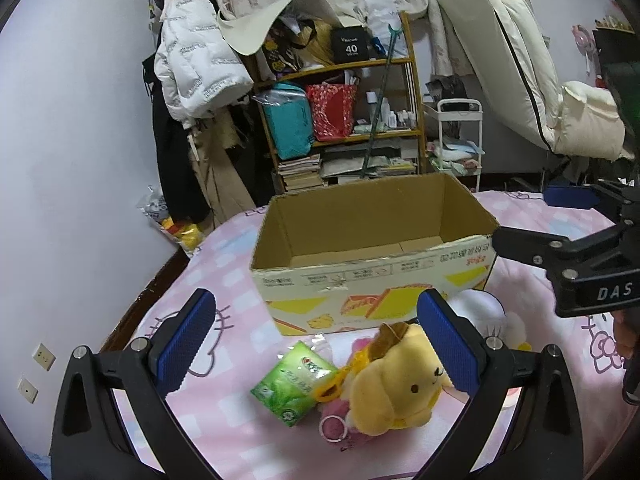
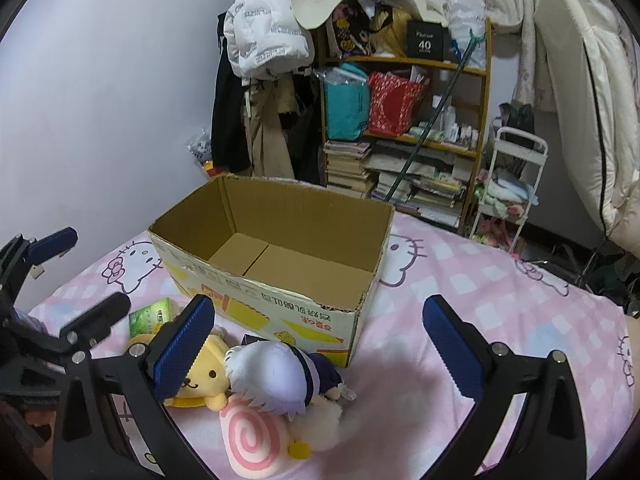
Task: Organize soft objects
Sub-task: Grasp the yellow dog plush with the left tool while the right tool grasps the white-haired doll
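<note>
An open cardboard box [image 1: 360, 280] [image 2: 280, 308] stands on the pink bed with nothing inside. In front of it lie a yellow dog plush [image 1: 396, 388] [image 2: 200, 376], a green tissue pack [image 1: 292, 384] [image 2: 152, 316], a white-haired doll in navy [image 2: 276, 376] [image 1: 480, 308], a pink swirl plush [image 2: 250, 438] and a small pink keyring toy [image 1: 334, 424]. My left gripper [image 1: 320, 344] hangs open above the tissue pack and the dog plush, holding nothing. My right gripper [image 2: 320, 344] is open too, just right of the doll, over bare sheet.
The bed has a pink checked cartoon-cat sheet [image 2: 500, 292]. Behind it stand a crowded wooden shelf [image 1: 348, 120], hanging coats [image 1: 192, 64], a white trolley [image 2: 508, 184] and a leaning mattress [image 1: 520, 60]. The wall [image 1: 72, 160] is close on the left.
</note>
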Motion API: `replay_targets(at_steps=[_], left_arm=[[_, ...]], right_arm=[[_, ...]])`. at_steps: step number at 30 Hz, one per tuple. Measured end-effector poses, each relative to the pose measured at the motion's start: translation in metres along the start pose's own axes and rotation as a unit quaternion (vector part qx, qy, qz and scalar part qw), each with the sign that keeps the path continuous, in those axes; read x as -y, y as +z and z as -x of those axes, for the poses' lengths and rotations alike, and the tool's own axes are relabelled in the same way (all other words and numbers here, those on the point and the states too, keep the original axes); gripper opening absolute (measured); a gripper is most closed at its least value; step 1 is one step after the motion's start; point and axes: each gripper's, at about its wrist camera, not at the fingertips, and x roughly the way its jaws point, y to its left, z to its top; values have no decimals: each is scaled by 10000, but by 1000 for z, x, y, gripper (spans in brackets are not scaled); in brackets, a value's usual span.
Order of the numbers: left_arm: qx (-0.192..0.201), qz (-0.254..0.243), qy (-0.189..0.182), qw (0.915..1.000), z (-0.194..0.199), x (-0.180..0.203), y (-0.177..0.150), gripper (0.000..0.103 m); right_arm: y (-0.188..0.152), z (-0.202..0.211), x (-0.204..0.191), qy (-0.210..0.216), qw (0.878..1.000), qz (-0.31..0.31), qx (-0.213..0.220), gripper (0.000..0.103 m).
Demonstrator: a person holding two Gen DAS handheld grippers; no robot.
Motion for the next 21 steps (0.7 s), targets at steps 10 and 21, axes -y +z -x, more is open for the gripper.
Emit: replay_targets(at_steps=[10,21], left_arm=[[-369,-337,-505,9975,-15,23,-12,100],[-722,-718,-633,9928,-29,42,-27,100]], right_arm=[[-10,-26,7,311,9982,-290,-425,103],[-22,-38,-3,493,9953,-147,-822,103]])
